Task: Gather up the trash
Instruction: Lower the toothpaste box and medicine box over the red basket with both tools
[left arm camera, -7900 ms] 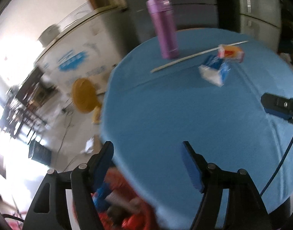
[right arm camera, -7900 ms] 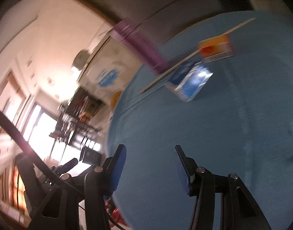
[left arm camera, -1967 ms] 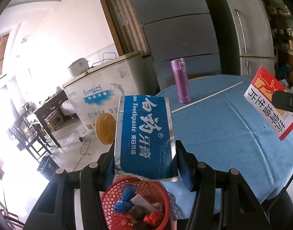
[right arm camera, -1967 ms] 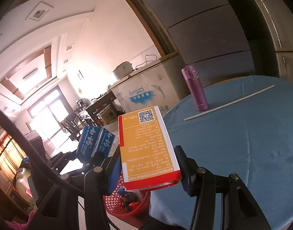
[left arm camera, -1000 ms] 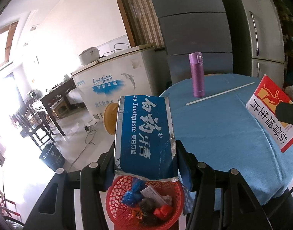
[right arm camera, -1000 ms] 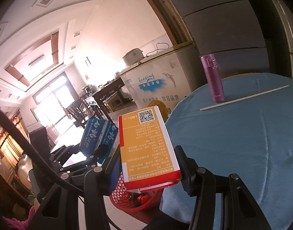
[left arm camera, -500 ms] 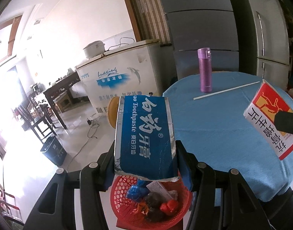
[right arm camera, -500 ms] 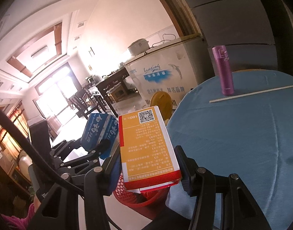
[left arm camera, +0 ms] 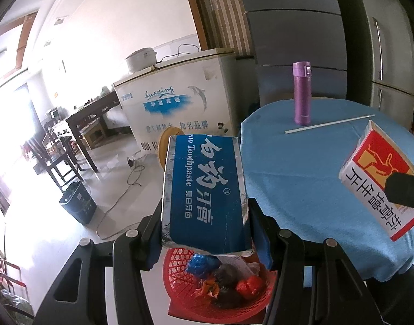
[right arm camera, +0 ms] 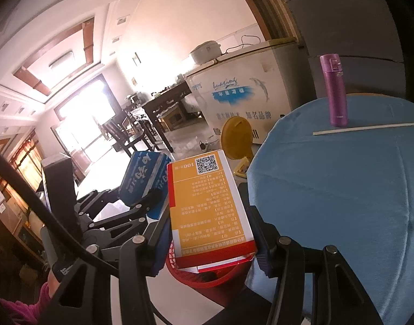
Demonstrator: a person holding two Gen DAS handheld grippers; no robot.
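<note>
Toothpaste box [left arm camera: 204, 189] is clamped flat between the left gripper [left arm camera: 207, 233] fingers, held directly over the red trash basket [left arm camera: 179, 292] so letting go should drop it in. Right gripper [right arm camera: 211, 233] is clenched on the orange medicine box [right arm camera: 209, 208], hanging at the basket's table-side edge, probably queued for the same drop. Purple flask [left arm camera: 302, 93] and white stick [left arm camera: 330, 124] sit on the blue table [left arm camera: 301, 176], well apart from both.

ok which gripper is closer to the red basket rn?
Left. The left gripper, shut on the blue toothpaste box, hangs right above the red basket; the right gripper, holding the orange box, sits toward the table side.
</note>
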